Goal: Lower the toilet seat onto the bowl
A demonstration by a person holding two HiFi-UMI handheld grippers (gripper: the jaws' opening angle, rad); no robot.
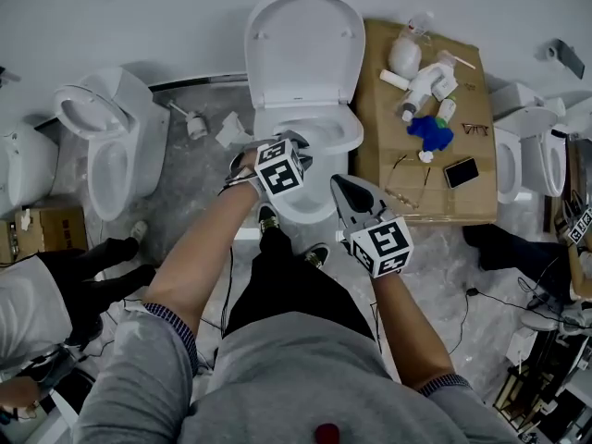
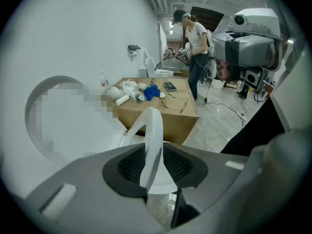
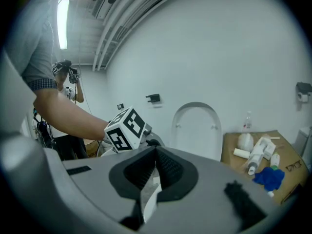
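The white toilet stands in the middle of the head view with its lid [image 1: 303, 49] upright against the wall. My left gripper [image 1: 282, 155] is shut on the front left edge of the toilet seat [image 1: 344, 129], which sits a little above the bowl [image 1: 310, 202]. In the left gripper view the seat [image 2: 152, 130] rises as a thin white arc from between the two dark pads of the left gripper [image 2: 151, 150]. My right gripper [image 1: 350, 192] hovers over the bowl's front right, shut and holding nothing. The right gripper [image 3: 156, 152] has its tips meeting in its own view.
A cardboard box [image 1: 407, 169] right of the toilet carries bottles [image 1: 427, 83], a blue cloth [image 1: 428, 132], glasses and a phone [image 1: 462, 171]. Other toilets stand at the left [image 1: 102, 137] and right [image 1: 527, 155]. Cables run across the floor. A person [image 2: 195, 45] stands farther back.
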